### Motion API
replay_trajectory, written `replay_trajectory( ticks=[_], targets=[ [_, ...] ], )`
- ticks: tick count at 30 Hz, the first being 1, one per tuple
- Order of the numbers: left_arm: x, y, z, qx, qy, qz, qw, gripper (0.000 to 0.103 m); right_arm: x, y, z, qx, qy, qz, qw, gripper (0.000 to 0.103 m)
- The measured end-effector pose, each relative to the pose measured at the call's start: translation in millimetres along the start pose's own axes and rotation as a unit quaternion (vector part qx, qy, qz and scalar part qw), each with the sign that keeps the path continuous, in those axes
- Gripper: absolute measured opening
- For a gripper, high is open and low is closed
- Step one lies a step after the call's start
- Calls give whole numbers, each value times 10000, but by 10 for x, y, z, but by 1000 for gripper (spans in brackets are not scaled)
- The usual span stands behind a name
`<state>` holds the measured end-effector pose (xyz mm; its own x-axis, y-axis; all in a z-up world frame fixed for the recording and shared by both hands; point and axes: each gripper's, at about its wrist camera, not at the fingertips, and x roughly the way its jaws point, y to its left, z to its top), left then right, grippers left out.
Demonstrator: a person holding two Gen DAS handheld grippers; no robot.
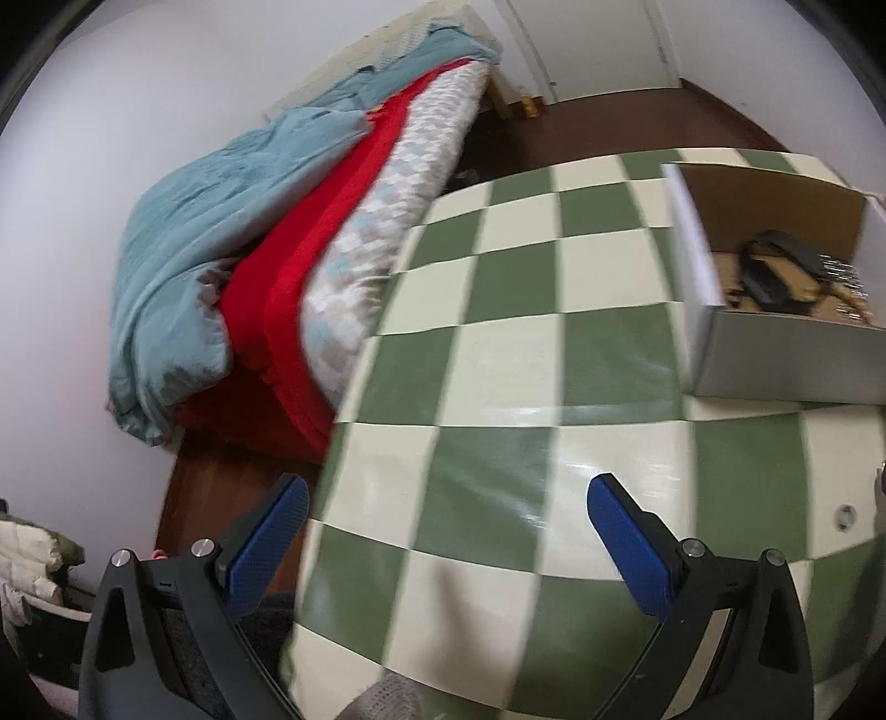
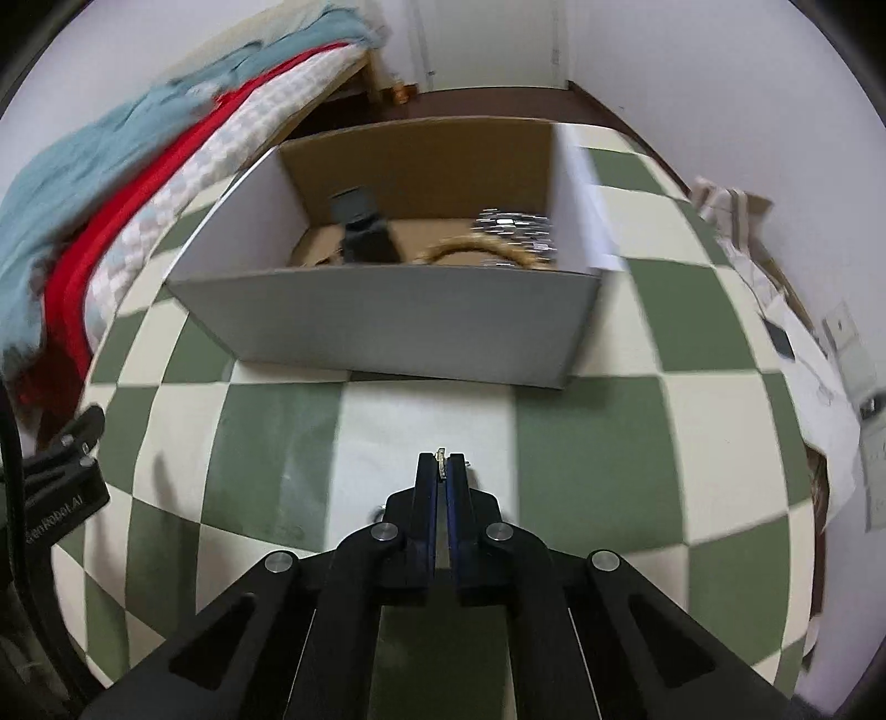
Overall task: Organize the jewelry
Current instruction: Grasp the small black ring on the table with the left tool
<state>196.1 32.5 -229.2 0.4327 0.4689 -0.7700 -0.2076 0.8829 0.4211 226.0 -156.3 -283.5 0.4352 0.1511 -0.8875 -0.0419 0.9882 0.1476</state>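
Left tool, right tool: black frames, blue textured pads, silver round screws

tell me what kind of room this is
Most likely a bedroom: a bed piled with a teal blanket and red blanket stands beside the green-and-cream checkered table, with a white door behind.

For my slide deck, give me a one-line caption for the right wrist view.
Right gripper pinching a small metal jewelry piece above the checkered table, facing an open cardboard box.
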Motion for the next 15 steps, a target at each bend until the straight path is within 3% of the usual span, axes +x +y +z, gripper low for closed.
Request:
replay_trajectory(
  ticks=[4, 8, 15],
  targets=[
    [-149, -348, -34, 220, 87, -592, 9980, 103, -206, -315, -49, 349, -92, -44, 9993, 3],
    [-284, -800, -70, 641, 231, -1227, 9901, 103, -323, -531, -106, 519, -107, -153, 9985, 3],
    [-332, -1258, -137, 1014, 433, -1750, 9784, 98, -380, -815, -222, 838, -107, -211, 9962, 3]
  ],
)
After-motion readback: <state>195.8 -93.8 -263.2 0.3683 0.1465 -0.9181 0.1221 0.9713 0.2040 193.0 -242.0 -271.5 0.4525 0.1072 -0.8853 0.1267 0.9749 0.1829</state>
